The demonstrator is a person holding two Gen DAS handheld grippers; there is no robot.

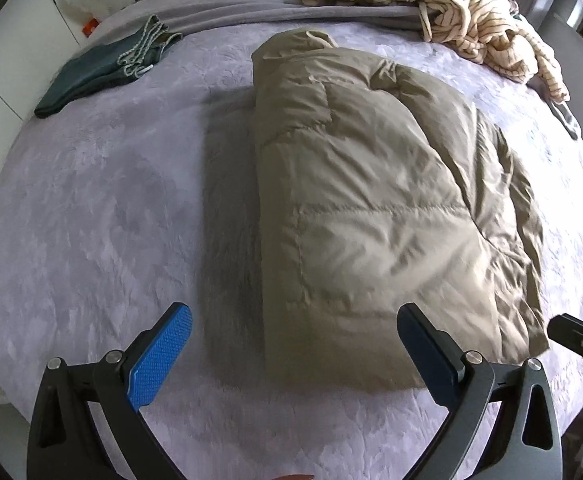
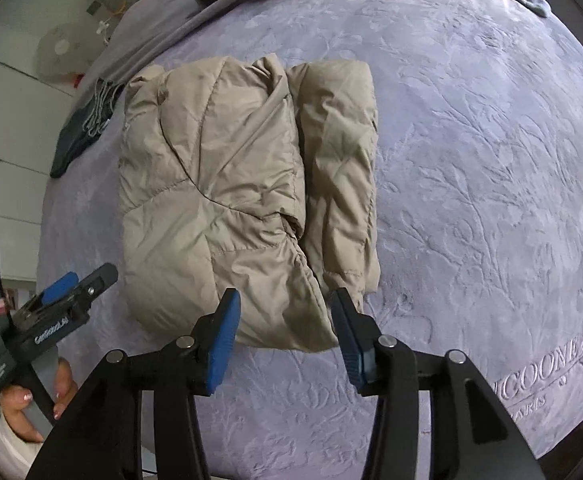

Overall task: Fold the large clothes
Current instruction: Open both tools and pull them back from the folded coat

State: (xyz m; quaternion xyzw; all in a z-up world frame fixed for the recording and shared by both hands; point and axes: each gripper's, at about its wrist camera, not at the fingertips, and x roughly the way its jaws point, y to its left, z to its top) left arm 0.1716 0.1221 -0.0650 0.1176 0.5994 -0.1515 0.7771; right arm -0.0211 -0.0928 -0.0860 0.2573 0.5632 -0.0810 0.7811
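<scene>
A khaki puffer jacket (image 1: 375, 208) lies folded lengthwise on the lavender embossed bedspread (image 1: 103, 208), its hood end away from the cameras. The left gripper (image 1: 295, 356) hangs just short of the jacket's near hem, jaws spread wide, holding nothing. The right gripper (image 2: 285, 340) sits at the jacket's near right corner, jaws parted about halfway, empty. Left of the jacket, well apart, lies a folded dark green garment (image 1: 99, 72). Beyond the jacket's far end sits a heap of striped and brown clothes (image 1: 463, 12).
</scene>
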